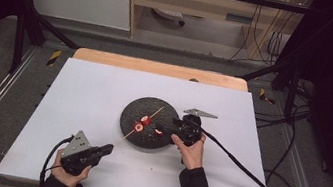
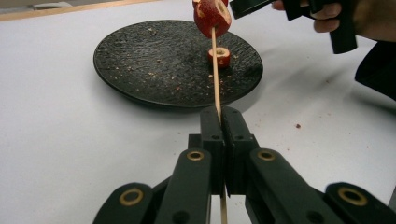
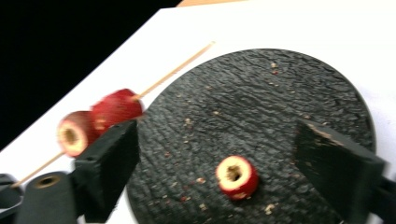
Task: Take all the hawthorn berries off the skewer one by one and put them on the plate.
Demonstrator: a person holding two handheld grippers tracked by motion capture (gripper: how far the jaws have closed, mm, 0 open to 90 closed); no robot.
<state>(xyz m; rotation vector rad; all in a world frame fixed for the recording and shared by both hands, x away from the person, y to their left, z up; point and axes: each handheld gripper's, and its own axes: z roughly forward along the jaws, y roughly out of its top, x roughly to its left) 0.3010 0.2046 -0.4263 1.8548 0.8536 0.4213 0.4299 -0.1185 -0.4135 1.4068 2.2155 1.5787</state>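
The left hand-held gripper [image 1: 107,149] is sitting near the plate's [image 1: 137,106] near-left edge, its jaws clamped tight on the butt of the skewer [image 2: 215,70]. The skewer is slanting up across the plate, carrying two red fruit pieces [image 1: 142,123] over the plate's middle. It is thin wood, light and likely to flex or snap under side load, so gripping it low near the butt, as now, is probably best. Right of the skewer, one loose fruit piece [image 3: 236,177] is lying flat on the plate, its cored hole facing up. It looks small, soft and moist, so it may crush or slip; pinching it gently across its skin sides seems the safest hold. The right hand-held gripper [image 1: 160,127] is hovering at the plate's right edge, its jaws spread wide on either side of that piece, touching nothing.
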